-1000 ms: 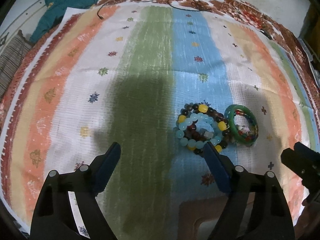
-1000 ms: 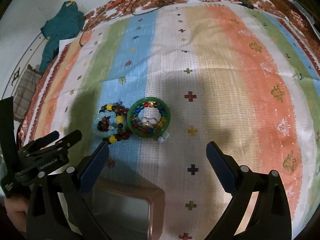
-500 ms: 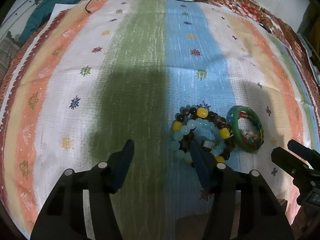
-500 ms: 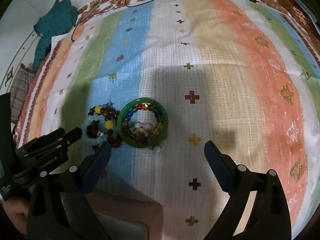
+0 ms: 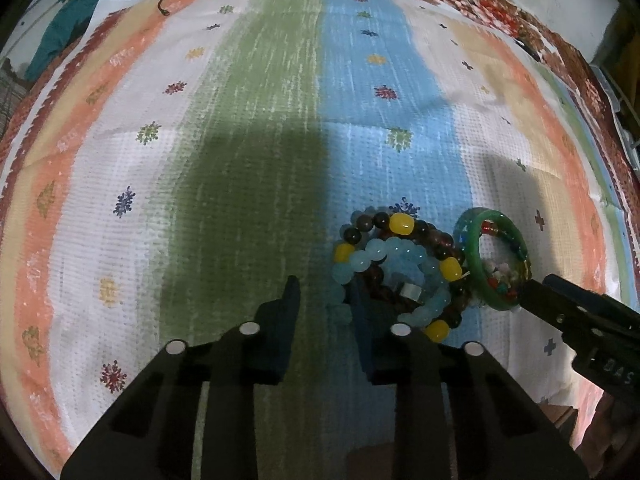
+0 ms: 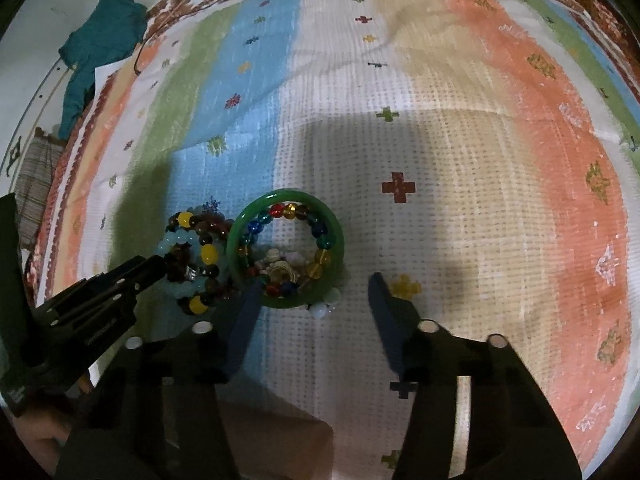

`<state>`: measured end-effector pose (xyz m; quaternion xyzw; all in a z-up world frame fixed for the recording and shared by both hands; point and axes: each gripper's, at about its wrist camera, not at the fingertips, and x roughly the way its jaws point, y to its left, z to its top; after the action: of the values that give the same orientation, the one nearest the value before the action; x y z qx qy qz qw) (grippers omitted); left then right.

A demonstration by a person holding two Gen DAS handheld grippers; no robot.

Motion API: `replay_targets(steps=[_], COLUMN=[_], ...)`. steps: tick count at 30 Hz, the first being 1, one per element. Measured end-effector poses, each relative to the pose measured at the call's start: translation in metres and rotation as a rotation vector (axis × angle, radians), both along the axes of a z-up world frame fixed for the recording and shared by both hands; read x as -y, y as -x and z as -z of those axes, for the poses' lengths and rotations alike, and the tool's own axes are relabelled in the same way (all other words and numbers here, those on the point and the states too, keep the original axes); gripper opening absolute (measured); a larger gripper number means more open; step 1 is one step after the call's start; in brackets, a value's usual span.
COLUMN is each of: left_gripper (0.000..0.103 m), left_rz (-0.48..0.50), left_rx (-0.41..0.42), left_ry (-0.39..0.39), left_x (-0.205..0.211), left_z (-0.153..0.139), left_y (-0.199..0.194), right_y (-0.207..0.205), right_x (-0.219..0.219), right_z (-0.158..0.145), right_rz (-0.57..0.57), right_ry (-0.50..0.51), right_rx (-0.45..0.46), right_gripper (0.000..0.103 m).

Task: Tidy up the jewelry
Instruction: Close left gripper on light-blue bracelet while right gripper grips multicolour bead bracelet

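Both grippers sit lower and closer to the jewelry than a second ago, and both sets of jaws have just been closing. The left gripper (image 5: 325, 300) is narrowed to a small gap; its right finger lies against the pale blue bead bracelet (image 5: 394, 270), with the bracelet's near-left beads at the gap, though whether the pads pinch them is unclear in shadow. The right gripper (image 6: 316, 292) is about half open, straddling the near rim of the green bangle (image 6: 286, 250) without pressing it. The bangle lies flat on the striped cloth (image 6: 460, 160), touching the bead bracelet on its left, with a multicoloured bead strand (image 6: 288, 214) inside it. Behind the bangle, far left, lies a teal garment (image 6: 100, 36). A brown box (image 6: 280, 440) sits nearest the camera, partly hidden by the gripper body.
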<state>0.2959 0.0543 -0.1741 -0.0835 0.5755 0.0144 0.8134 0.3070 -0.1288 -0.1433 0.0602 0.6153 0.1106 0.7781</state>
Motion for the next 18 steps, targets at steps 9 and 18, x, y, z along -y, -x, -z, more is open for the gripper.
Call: replay_targets(steps=[9, 18], left_gripper=[0.013, 0.012], left_rz=[-0.015, -0.001], left_rx=[-0.009, -0.004], left_ry=[0.013, -0.006], left_x=[0.0011, 0.0040], left_z=[0.0016, 0.0010], left_y=[0.0014, 0.0009], right_y=[-0.0003, -0.0086], right_x=[-0.0010, 0.0064], right_z=[0.0013, 0.0075], right_rz=[-0.014, 0.027], right_ry=[-0.024, -0.068], right_rx=[-0.001, -0.029], right_gripper=[0.027, 0.026])
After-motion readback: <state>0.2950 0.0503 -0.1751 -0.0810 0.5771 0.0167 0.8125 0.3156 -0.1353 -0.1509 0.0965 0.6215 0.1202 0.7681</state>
